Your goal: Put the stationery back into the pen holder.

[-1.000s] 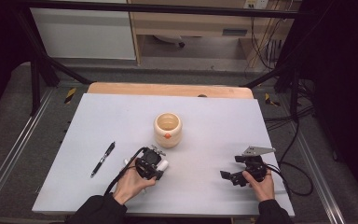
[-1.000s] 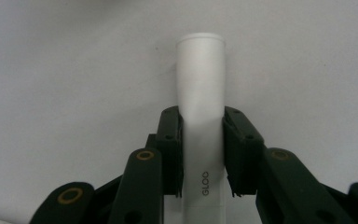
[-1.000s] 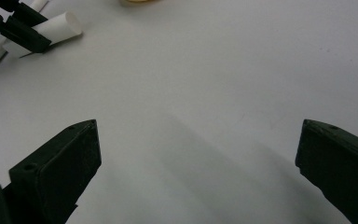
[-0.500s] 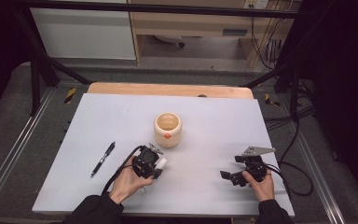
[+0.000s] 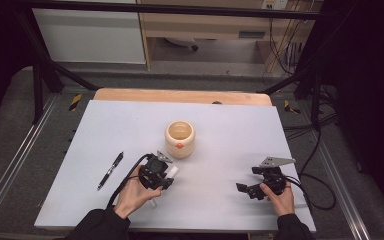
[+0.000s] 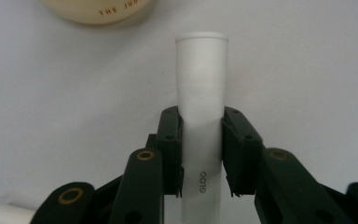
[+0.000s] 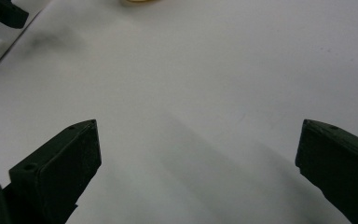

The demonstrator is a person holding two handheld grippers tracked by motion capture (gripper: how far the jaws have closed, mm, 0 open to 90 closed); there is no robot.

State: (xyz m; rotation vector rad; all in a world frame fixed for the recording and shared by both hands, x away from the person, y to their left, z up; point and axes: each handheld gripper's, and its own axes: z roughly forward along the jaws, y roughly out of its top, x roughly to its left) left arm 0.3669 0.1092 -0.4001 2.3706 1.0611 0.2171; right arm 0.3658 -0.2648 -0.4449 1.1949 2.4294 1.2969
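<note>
My left claw (image 6: 200, 154) gripped a white glue stick (image 6: 202, 102) near the cream cup (image 5: 180, 138); my right claw (image 7: 198, 163) rested open. Next, I judged, came lifting it cupward.

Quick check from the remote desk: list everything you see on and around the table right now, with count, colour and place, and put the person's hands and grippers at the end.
white tube: 1, white, printed "GLOO", clamped between the left gripper's jaws, near the cup
cup: 1, cream with an orange mark, upright, open top, middle of the table
pen: 1, black, lying on the table's left part, apart from the hand
small white stick: 1, white, lying on the table by the left gripper
table: 1, pale grey top with a wooden far edge
left hand: 1, near edge, left of centre
right hand: 1, near edge, right side
left gripper: 1, black, shut on the tube
right gripper: 1, black, jaws wide open, nothing between them
</note>
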